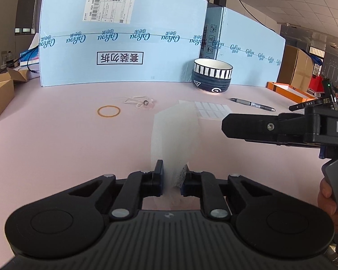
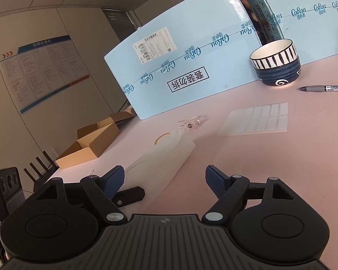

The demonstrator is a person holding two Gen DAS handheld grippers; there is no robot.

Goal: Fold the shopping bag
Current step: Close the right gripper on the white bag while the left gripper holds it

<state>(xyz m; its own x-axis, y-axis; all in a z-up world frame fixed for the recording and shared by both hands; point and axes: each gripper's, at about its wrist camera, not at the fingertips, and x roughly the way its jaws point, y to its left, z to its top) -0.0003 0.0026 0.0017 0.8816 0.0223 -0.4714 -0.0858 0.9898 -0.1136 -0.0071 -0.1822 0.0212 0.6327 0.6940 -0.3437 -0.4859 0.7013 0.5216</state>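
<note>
Shopping bag (image 1: 173, 135): translucent white plastic, already reduced to a long narrow strip, lying on the pink table (image 1: 56, 148) in front of the stacked bowls (image 1: 211, 76), its far end reaching toward the sheet of white labels (image 1: 210, 110) that lies just before those bowls.

Left gripper (image 1: 171, 177): jaws narrowed onto the near end of the strip, with the plastic bunched and crumpled between the blue pads (image 1: 158, 175). The hold appears intended to anchor that end so the strip stays straight and taut for the next fold.

Right gripper (image 2: 165, 183): jaws wide apart, holding nothing. It hovers beside the strip on the side nearer the bowls, tilted, with the bag passing under its left finger. In the left wrist view its body shows side-on between the bag and the pen (image 1: 252, 105). My judgement is that it is stationed to take the free far end and carry it back over the anchored end.

Other items, all placed relative to the bowls: the black pen lies just to their right; a rubber band (image 1: 108, 111) and a small clear packet (image 1: 142, 102) lie well to their left, near the bag's far end but apart from it; a light-blue carton (image 1: 124, 38) stands directly behind them.

Risk noted: the film is thin and slippery, so a loose pinch may let layers slide and spoil the fold.
</note>
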